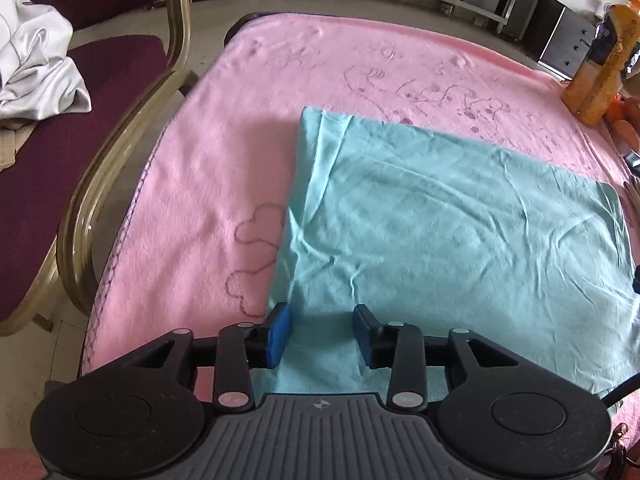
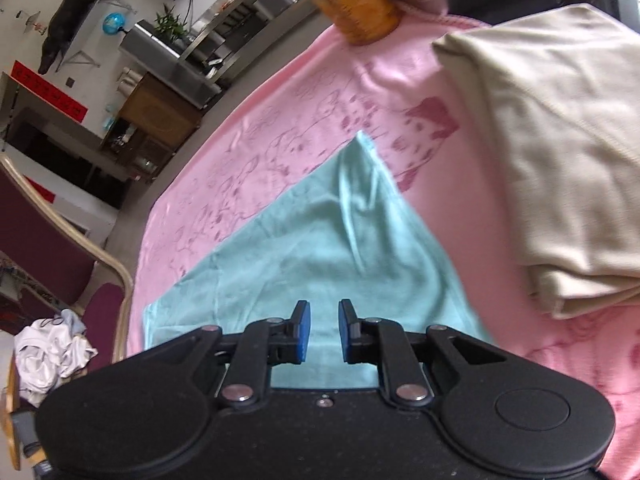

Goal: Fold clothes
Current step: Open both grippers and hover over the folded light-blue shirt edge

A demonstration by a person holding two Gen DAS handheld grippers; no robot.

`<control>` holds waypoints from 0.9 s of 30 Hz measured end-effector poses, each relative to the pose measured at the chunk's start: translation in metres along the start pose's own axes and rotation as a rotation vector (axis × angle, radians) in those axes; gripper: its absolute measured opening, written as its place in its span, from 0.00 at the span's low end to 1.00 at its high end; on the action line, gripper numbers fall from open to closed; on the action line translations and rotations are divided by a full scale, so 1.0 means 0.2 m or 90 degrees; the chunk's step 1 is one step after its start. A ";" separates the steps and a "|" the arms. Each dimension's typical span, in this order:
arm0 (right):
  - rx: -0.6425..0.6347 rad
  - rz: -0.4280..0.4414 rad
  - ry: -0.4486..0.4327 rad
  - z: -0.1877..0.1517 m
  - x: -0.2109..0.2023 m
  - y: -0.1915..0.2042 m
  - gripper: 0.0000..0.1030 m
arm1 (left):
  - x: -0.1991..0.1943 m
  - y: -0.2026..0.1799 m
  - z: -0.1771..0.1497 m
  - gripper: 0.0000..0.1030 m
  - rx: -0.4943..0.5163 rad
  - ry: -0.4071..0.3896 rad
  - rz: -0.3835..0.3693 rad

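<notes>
Wrinkled teal cotton garment (image 1: 452, 232) lies flat, squared up on pink fleece blanket (image 1: 208, 160), ready for folding. Left gripper (image 1: 322, 334) spread over near edge; right gripper (image 2: 324, 330) parted, empty. Folded beige cloth (image 2: 560, 152) parked aside.

We've got plenty of open pink blanket (image 1: 208, 160) to the left of the teal garment (image 1: 460, 220) and beyond its far edge — nothing sitting there. The left side is hemmed in by the chair (image 1: 120, 152), its brass frame right up against the table edge, with white clothes (image 1: 36, 68) heaped on the seat. On the right it's tighter: a folded beige stack (image 2: 560, 152) lies just beside the teal garment, and an orange bottle (image 2: 356, 4) stands at the far corner — only a narrow pink lane between beige and teal.
</notes>
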State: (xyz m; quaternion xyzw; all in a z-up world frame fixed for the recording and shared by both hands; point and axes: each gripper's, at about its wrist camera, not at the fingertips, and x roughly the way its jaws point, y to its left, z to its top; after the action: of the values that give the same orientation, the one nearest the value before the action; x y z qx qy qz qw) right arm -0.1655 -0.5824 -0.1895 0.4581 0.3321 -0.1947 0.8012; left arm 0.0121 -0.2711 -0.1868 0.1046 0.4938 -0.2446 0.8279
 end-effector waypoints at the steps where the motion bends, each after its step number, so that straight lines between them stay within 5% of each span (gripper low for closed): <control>1: 0.000 0.009 0.005 0.00 0.02 0.01 0.16 | 0.00 0.00 0.00 0.42 0.003 0.000 0.000; 14: 0.141 -0.045 0.011 -0.03 -0.13 -0.29 0.12 | 0.00 0.00 0.00 0.51 0.024 -0.007 0.021; 17: 0.186 -0.117 -0.044 -0.08 -0.29 -0.40 0.17 | -0.02 0.00 -0.01 0.49 0.029 -0.004 0.046; 22: 0.227 -0.008 -0.092 -0.23 -0.45 -0.44 0.26 | -0.15 -0.04 -0.05 0.49 0.036 -0.045 0.020; 27: 0.189 0.037 -0.040 -0.35 -0.40 -0.31 0.35 | -0.12 -0.10 -0.08 0.50 0.068 -0.033 0.015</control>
State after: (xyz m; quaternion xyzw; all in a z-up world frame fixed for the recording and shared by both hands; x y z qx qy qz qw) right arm -0.2844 -0.5523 -0.1958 0.5747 0.2608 -0.2328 0.7399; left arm -0.0205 -0.2747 -0.1736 0.1485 0.4572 -0.2633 0.8364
